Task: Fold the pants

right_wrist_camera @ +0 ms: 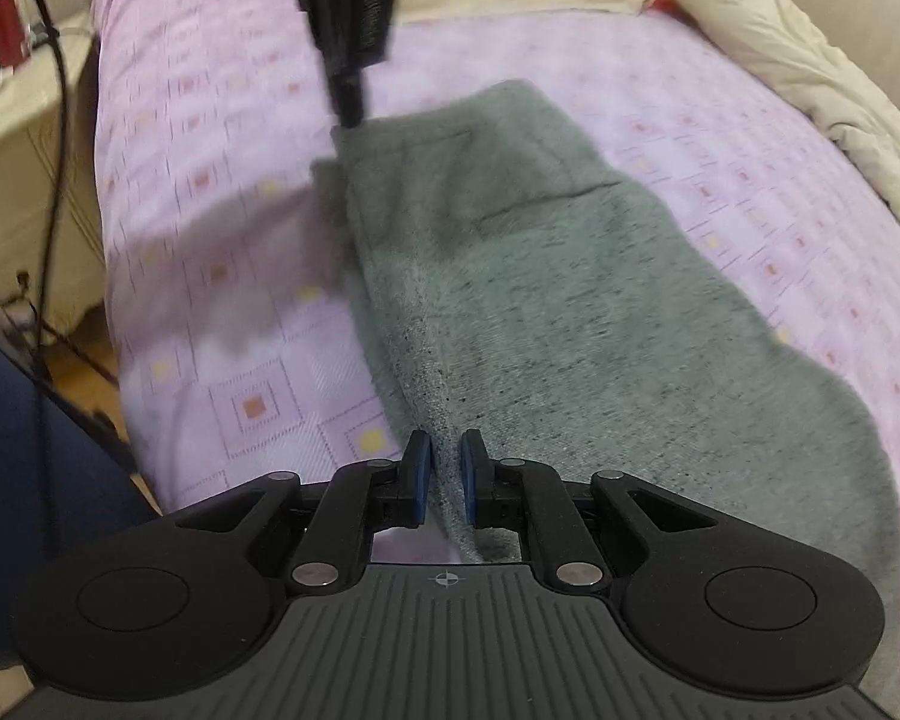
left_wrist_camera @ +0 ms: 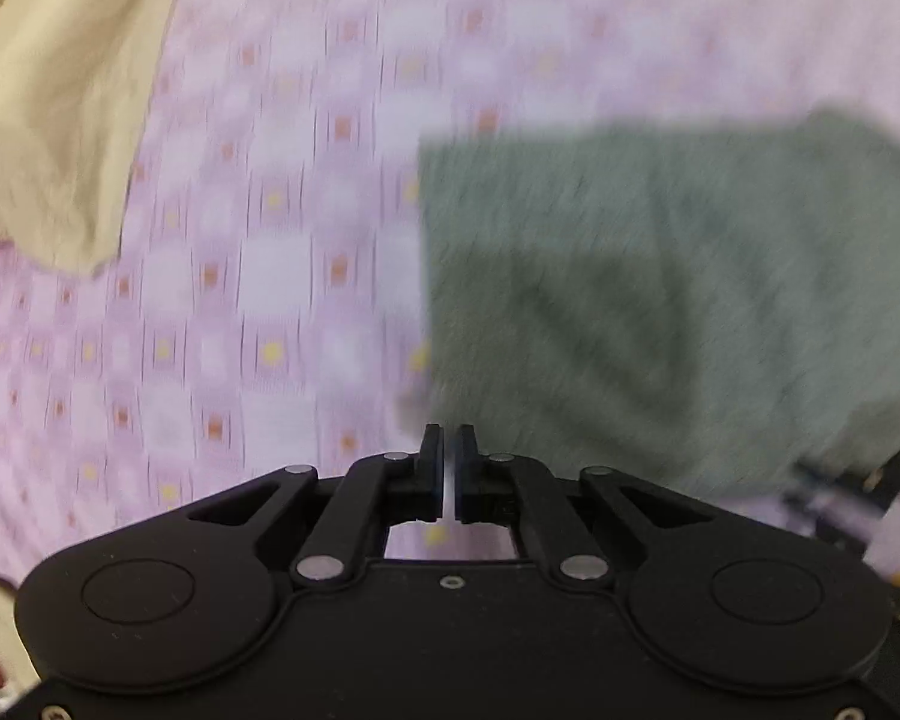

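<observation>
Grey sweatpants [right_wrist_camera: 570,300] lie on a pink patterned bedsheet [right_wrist_camera: 210,240]. My right gripper [right_wrist_camera: 447,468] is shut on a raised fold of the pants' near left edge, with cloth between its blue pads. My left gripper [right_wrist_camera: 348,114] shows in the right wrist view at the pants' far left corner, which looks lifted. In the left wrist view my left gripper [left_wrist_camera: 448,450] has its fingers nearly together, with a thin pale sliver between them; the pants [left_wrist_camera: 690,288] lie ahead and to the right. That view is blurred.
A cream duvet [right_wrist_camera: 780,60] is bunched along the far and right side of the bed and shows at left in the left wrist view [left_wrist_camera: 48,120]. A cable [right_wrist_camera: 54,150] and a red can [right_wrist_camera: 6,18] are off the bed's left edge.
</observation>
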`<state>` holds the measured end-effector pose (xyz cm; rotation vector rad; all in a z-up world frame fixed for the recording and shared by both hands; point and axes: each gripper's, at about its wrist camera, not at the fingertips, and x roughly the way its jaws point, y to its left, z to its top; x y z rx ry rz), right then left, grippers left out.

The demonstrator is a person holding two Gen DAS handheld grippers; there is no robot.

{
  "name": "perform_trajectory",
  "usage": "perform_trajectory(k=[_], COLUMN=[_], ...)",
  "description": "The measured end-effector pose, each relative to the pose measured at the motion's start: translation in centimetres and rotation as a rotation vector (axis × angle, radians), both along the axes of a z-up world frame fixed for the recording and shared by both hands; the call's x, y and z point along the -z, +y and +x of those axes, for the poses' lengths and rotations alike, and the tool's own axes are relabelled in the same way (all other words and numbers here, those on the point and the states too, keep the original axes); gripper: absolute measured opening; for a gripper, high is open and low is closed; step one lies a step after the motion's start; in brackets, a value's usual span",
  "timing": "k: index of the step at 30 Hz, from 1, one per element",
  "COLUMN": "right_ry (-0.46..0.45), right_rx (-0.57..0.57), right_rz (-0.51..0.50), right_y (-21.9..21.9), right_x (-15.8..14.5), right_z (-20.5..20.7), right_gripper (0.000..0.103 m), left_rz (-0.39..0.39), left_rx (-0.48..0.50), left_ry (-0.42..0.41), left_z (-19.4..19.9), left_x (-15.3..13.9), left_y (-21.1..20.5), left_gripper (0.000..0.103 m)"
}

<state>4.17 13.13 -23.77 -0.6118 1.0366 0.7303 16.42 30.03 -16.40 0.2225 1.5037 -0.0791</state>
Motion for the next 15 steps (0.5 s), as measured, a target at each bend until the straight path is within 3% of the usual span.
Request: perform_trajectory(k=[3,6,9,11,15], right_ry=[-0.008,-0.019,-0.045,-0.043,-0.007], right_rx=[0.007,0.046,0.166,0.284,0.419], right_rz=[0.025,0.09,0.147,0.148,0.054], right_y=[-0.1,-1.4,-3.0,-4.1,-5.2], right_x=[-1.5,-3.5,-4.4,-3.8,-1.1], right_z=[0.0,0.4,1.7,2.8,3.6], right_gripper=[0.014,0.014,0.014,0.014,0.014], left_rz=[-0.008,-0.038,-0.08,-0.095,-0.065], left_rx=[-0.047,-0.076,-0.073,-0.057,-0.013], left_ry=[-0.019,-0.121,-0.188,-0.187,-0.157], left_z=[-0.6,-0.5,0.5,1.3,1.5], left_x=[-0.8,-3.3,-4.2,-3.6,-0.8], left_y=[0.7,0.5,-0.8,-2.1,-4.2], left_gripper=[0.005,0.006,0.007,0.017,0.017])
